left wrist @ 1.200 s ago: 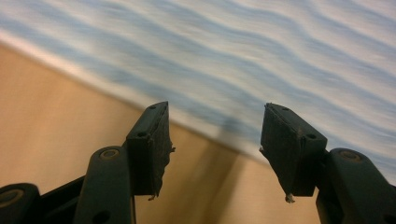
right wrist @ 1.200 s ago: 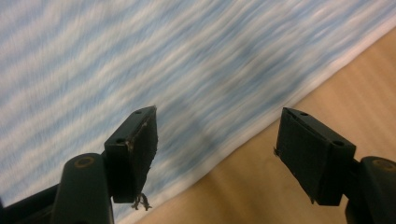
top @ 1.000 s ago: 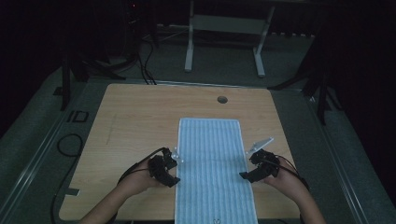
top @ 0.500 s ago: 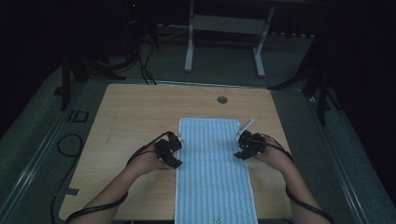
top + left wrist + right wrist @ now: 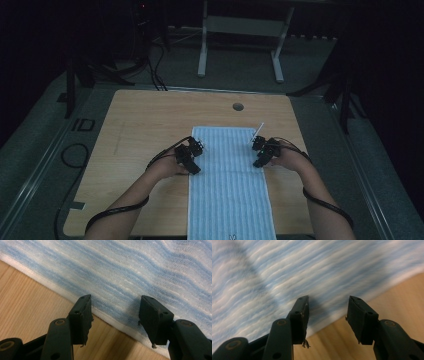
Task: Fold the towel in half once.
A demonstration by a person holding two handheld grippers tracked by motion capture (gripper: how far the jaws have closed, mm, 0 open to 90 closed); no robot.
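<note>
A blue-and-white striped towel (image 5: 227,190) lies flat along the middle of the wooden table (image 5: 145,125), its near end reaching the front edge. My left gripper (image 5: 196,148) is at the towel's left long edge, close to the far end. In the left gripper view it (image 5: 115,300) is open, its jaws straddling the towel's (image 5: 125,270) white hem with nothing pinched. My right gripper (image 5: 258,150) is at the right long edge, level with the left one. Its (image 5: 328,298) jaws have just been closing partway and stand apart over the towel's (image 5: 287,272) edge, gripping nothing.
A small round hole (image 5: 238,106) is in the tabletop beyond the towel. Bare wood lies on both sides of the towel. Past the table, a metal stand's legs (image 5: 202,50) rest on the dark floor, and cables (image 5: 75,150) loop at the left.
Both hands have slid forward along the towel's long edges toward its far end. The right gripper has also come inward onto the edge, and its jaws are narrower.
</note>
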